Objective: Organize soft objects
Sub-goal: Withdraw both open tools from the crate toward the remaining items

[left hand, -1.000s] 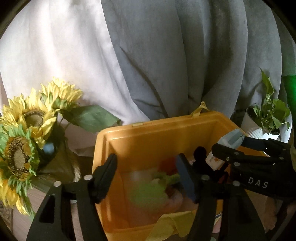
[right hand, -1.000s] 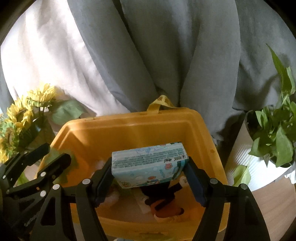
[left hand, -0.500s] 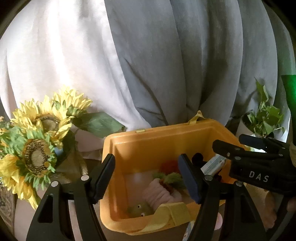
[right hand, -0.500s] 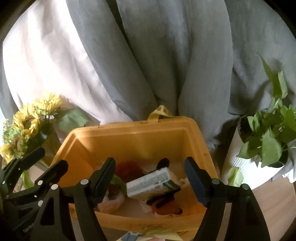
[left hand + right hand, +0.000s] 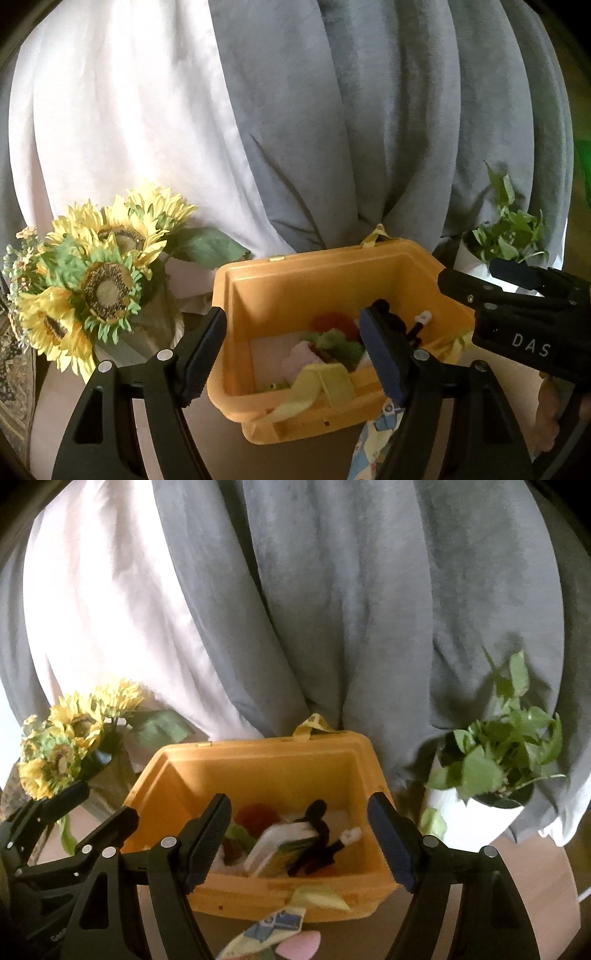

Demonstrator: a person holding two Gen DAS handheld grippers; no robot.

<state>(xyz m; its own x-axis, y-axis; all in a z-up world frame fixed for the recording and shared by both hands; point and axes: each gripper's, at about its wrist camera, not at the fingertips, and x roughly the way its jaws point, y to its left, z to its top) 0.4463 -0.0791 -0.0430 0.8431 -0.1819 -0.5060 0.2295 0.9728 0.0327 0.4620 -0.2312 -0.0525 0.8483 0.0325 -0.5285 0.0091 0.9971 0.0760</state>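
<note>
Both the left gripper [image 5: 293, 358] (its fingers have just been opening) and the right gripper [image 5: 299, 840] hang wide apart and empty before the yellow plastic bin [image 5: 258, 764], where the pale-blue tissue pack [image 5: 280, 845] lies among plush toys [image 5: 328, 341].

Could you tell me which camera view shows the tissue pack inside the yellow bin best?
The right wrist view: the tissue pack lies tilted in the yellow bin, unobstructed. In the left wrist view, that gripper's own finger hides it.

Sunflowers [image 5: 70, 738] and potted plant [image 5: 495, 760] flank the open-topped yellow bin [image 5: 258, 764]
</note>
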